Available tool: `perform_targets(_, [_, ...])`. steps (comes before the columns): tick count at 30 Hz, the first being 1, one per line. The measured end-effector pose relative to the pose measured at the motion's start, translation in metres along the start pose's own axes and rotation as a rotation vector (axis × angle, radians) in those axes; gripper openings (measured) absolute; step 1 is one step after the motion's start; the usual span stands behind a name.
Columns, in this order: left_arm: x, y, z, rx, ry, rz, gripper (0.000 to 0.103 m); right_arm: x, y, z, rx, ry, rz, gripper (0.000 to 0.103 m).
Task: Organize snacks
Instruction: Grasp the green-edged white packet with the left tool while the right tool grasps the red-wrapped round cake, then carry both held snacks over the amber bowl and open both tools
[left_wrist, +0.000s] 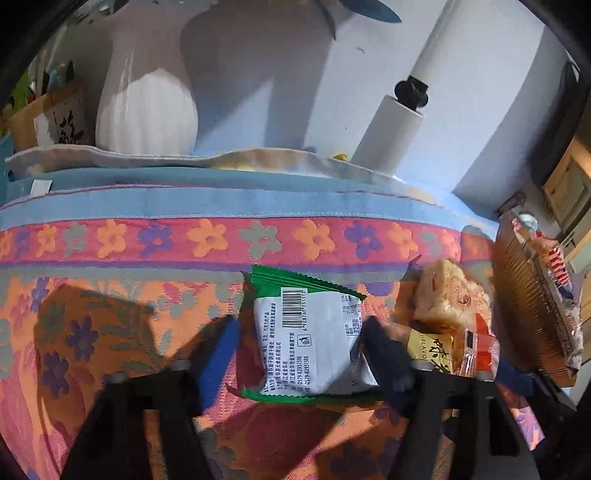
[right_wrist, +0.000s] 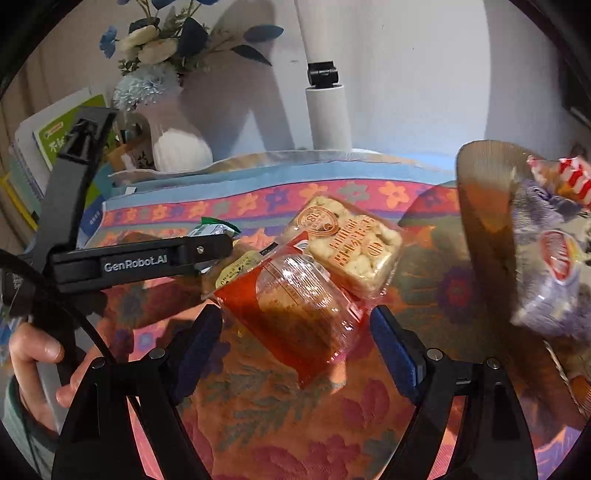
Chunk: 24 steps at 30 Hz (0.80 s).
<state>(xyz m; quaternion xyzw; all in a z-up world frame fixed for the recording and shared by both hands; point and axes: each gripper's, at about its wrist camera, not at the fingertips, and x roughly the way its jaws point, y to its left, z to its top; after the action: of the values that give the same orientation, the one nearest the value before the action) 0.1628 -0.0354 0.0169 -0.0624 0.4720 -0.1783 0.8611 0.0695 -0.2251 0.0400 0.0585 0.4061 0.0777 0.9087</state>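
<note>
Between my left tool's (left_wrist: 299, 354) fingers lies the green-edged packet (left_wrist: 310, 343), flat on the table (left_wrist: 110, 332), its long axis running near to far, white barcode panel up, crimped green ends at the near and far edges; the right pad touches its right edge, the left pad stands just clear, so the jaws are fairly narrow but I cannot tell if they truly pinch it; to its right, touching one another, sit a clear-wrapped puffed rice cake (left_wrist: 450, 295) and a yellow-labelled packet (left_wrist: 432, 350).

My right tool (right_wrist: 295, 343) stands wide around a red and clear plastic packet (right_wrist: 295, 314), which lies slanted, its long axis from near right to far left; neither pad touches it; the glossy film crinkles over a round pale biscuit; the knobbly square rice cake (right_wrist: 351, 243) touches its far end.

To the right a woven brown basket (right_wrist: 484, 199) holds foil-wrapped snacks (right_wrist: 546, 258); a floral woven cloth (right_wrist: 258, 406) in orange, pink and blue covers the table; at the far edge stand a ribbed white vase (left_wrist: 144, 107) of blue and cream flowers (right_wrist: 155, 48), a white lamp post (right_wrist: 327, 114) and books (right_wrist: 51, 144), against a plain pale wall; a hand (right_wrist: 33, 358) grips the left tool's handle.
</note>
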Motion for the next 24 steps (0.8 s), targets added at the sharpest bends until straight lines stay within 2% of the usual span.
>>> perform_targets(1, [-0.001, 0.002, -0.001, -0.009, -0.004, 0.004, 0.048, 0.001, 0.001, 0.0, -0.003, 0.005, 0.009, 0.077])
perform_targets(2, [-0.002, 0.005, -0.002, -0.017, -0.007, 0.0, 0.048, 0.002, 0.001, 0.0, -0.006, 0.007, 0.011, 0.075])
perform_targets(4, [-0.004, 0.009, -0.002, -0.036, -0.013, -0.012, 0.048, 0.0, 0.002, -0.001, -0.014, 0.001, 0.021, 0.063])
perform_targets(5, [-0.006, 0.011, -0.003, -0.041, -0.02, -0.009, 0.048, -0.001, 0.003, -0.002, -0.018, 0.001, 0.03, 0.061])
perform_targets(10, [-0.018, 0.013, -0.009, -0.047, -0.029, 0.062, 0.048, -0.011, 0.01, -0.012, -0.041, 0.014, 0.042, 0.05])
perform_targets(15, [-0.052, 0.017, -0.037, -0.092, -0.049, 0.165, 0.048, -0.039, 0.008, -0.042, 0.006, 0.076, 0.082, 0.05])
perform_targets(18, [-0.07, 0.017, -0.068, -0.09, -0.055, 0.162, 0.048, -0.06, 0.01, -0.062, 0.059, 0.119, 0.079, 0.05])
perform_targets(21, [-0.081, 0.021, -0.092, -0.133, -0.073, 0.13, 0.048, -0.074, 0.012, -0.075, 0.12, 0.165, 0.11, 0.053])
perform_targets(23, [-0.087, 0.025, -0.1, -0.138, -0.114, 0.123, 0.048, -0.078, 0.015, -0.08, 0.126, 0.176, 0.15, 0.058])
perform_targets(24, [-0.091, 0.029, -0.105, -0.142, -0.138, 0.113, 0.048, -0.08, 0.018, -0.082, 0.105, 0.177, 0.173, 0.066])
